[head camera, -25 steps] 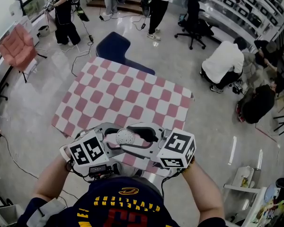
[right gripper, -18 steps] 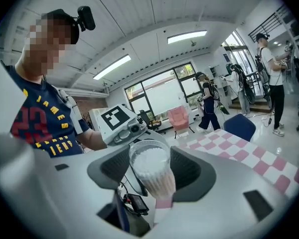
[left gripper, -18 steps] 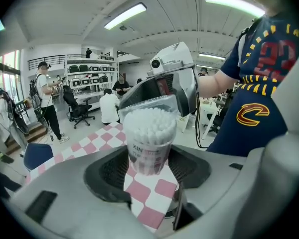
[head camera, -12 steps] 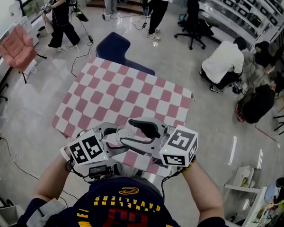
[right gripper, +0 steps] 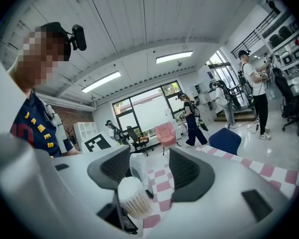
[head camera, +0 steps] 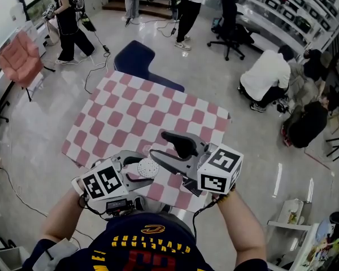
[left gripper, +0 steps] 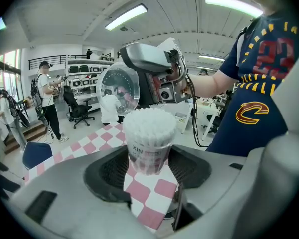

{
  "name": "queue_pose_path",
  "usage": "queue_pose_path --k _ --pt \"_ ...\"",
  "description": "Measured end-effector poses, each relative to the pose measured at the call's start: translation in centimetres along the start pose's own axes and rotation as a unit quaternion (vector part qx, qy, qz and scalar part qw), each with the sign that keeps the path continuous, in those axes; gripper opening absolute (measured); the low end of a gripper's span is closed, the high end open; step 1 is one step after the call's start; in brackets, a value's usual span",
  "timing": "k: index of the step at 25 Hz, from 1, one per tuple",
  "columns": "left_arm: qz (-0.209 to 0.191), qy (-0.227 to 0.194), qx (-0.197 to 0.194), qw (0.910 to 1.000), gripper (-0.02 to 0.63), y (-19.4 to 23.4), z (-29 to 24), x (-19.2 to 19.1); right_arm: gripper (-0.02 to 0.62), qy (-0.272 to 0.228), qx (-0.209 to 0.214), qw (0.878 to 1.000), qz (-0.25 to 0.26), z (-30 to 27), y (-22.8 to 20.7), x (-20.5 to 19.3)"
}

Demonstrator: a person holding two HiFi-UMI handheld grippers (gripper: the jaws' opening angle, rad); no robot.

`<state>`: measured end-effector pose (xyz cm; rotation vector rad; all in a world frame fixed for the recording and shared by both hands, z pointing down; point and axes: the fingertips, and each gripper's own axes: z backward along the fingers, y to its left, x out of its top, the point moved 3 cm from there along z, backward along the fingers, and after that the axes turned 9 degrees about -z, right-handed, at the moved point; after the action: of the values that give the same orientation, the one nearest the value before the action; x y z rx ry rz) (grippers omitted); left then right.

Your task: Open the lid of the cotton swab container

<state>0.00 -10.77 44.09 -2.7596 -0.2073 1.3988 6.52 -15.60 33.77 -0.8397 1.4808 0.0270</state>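
Left gripper (head camera: 145, 170) is clamped on the cotton swab container (left gripper: 148, 148), both pads against its sides, above the near edge of the checked table (head camera: 130, 112). Swab heads are exposed at the container's mouth. The clear lid (left gripper: 119, 89) stands off the mouth, just beside the container's rim; whether it is hinged, cannot tell. Right gripper (right gripper: 150, 166) is close beside the container, jaws apart, with the lid between them against one pad only.
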Motion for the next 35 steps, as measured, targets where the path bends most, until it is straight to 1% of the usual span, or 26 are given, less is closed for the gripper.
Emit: queue_pose_path --k 5,12,19,25,27,30,33,35 --pt "-0.006 -0.006 -0.003 1.0000 0.253 -0.2 0.0 0.1 0.247 -0.014 -0.024 0.999 -0.016 0.1 -2.0 0.0" --pt "-0.008 -0.012 -0.006 0.9999 0.253 -0.7 -0.1 0.5 0.247 -0.012 -0.047 0.998 -0.034 0.3 -4.4 -0.8" --pt "0.000 -0.014 -0.007 0.9999 0.253 -0.6 -0.5 0.4 0.247 -0.010 -0.054 0.997 -0.059 0.2 -6.0 -2.0" --pt "0.015 -0.003 0.001 0.9999 0.253 -0.2 -1.1 -0.7 0.247 -0.025 -0.044 0.997 -0.063 0.4 -5.3 -1.4" --pt "0.024 -0.001 0.011 0.9997 0.253 0.1 -1.3 -0.9 0.247 -0.033 -0.046 0.997 -0.062 0.7 -5.1 -0.9" --pt "0.049 0.003 0.039 0.9981 0.253 1.0 -1.1 -1.2 0.247 -0.048 -0.063 0.995 -0.057 1.4 -5.0 -0.4" --pt "0.071 0.004 0.071 0.9949 0.253 1.9 -0.6 -1.4 0.247 -0.064 -0.094 0.992 -0.056 2.2 -5.2 -0.4" --pt "0.085 -0.003 0.092 0.9921 0.253 2.2 0.0 -1.3 0.245 -0.073 -0.120 0.988 -0.061 2.8 -5.3 -1.0"
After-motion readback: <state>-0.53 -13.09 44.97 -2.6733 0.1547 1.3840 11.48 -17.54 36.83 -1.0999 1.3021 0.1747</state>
